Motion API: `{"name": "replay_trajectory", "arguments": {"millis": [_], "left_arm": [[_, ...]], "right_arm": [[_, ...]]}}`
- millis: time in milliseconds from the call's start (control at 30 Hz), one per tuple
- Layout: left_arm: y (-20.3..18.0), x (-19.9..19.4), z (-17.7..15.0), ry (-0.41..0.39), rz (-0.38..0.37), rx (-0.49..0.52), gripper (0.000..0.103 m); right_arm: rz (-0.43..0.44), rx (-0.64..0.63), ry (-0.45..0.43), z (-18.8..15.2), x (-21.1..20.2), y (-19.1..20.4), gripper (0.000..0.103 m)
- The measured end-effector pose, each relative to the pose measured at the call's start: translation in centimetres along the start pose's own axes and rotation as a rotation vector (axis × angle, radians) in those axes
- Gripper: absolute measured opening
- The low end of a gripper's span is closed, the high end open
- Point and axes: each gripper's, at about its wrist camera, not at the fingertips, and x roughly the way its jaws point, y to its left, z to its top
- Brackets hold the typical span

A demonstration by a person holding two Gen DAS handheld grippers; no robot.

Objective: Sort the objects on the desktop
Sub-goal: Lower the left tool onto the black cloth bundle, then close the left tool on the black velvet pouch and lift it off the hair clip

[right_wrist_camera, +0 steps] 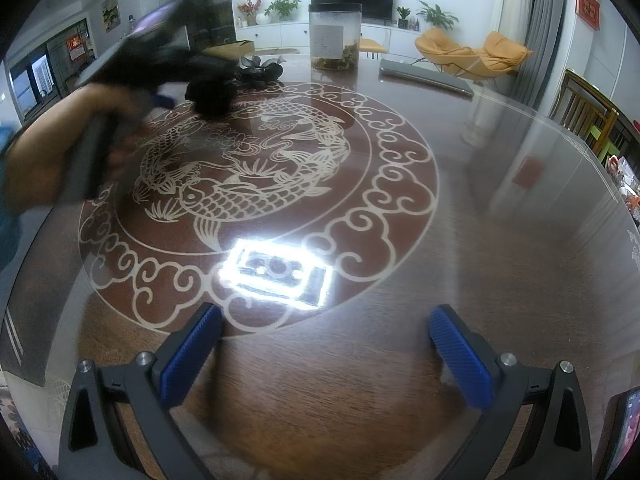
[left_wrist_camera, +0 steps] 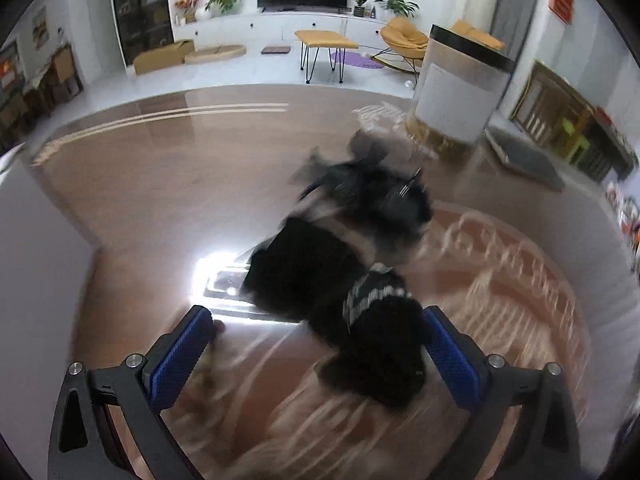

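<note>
Table (right_wrist_camera: 460,240): round, dark wood under glass, carp-and-cloud inlay; bright lamp glare (right_wrist_camera: 276,272) near its middle.

Left to right across the far side, right wrist view: the person's hand (right_wrist_camera: 60,144), blurred, gripping the left gripper's handle; left gripper (right_wrist_camera: 208,98) reaching over the inlay's far edge, with a black fuzzy bundle (right_wrist_camera: 210,96) at its tip; dark clips (right_wrist_camera: 260,68) just behind; jar (right_wrist_camera: 335,36), upright, black lid, brownish contents at the bottom; flat grey slab (right_wrist_camera: 424,76) to the right.

Left wrist view, heavily blurred: black bundle (left_wrist_camera: 360,280) lies between 2 spread blue pads (left_wrist_camera: 180,356), touching the right one; no clamping visible.

Right gripper (right_wrist_camera: 324,356): low over bare wood, pads wide apart, holding nothing.
</note>
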Motion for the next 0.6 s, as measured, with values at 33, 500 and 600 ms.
{"name": "replay_trajectory", "arguments": {"millis": [33, 500, 600], "left_arm": [[0.5, -0.6, -0.5, -0.009, 0.002, 0.016, 0.103], [-2.6, 1.8, 1.6, 0.013, 0.037, -0.029, 0.103], [-3.2, 2.0, 1.1, -0.016, 0.056, 0.001, 0.103]], "right_arm": [[0.000, 0.000, 0.000, 0.0, 0.0, 0.0, 0.103], [0.000, 0.000, 0.000, 0.0, 0.0, 0.0, 0.103], [0.000, 0.000, 0.000, 0.0, 0.0, 0.0, 0.103]]}}
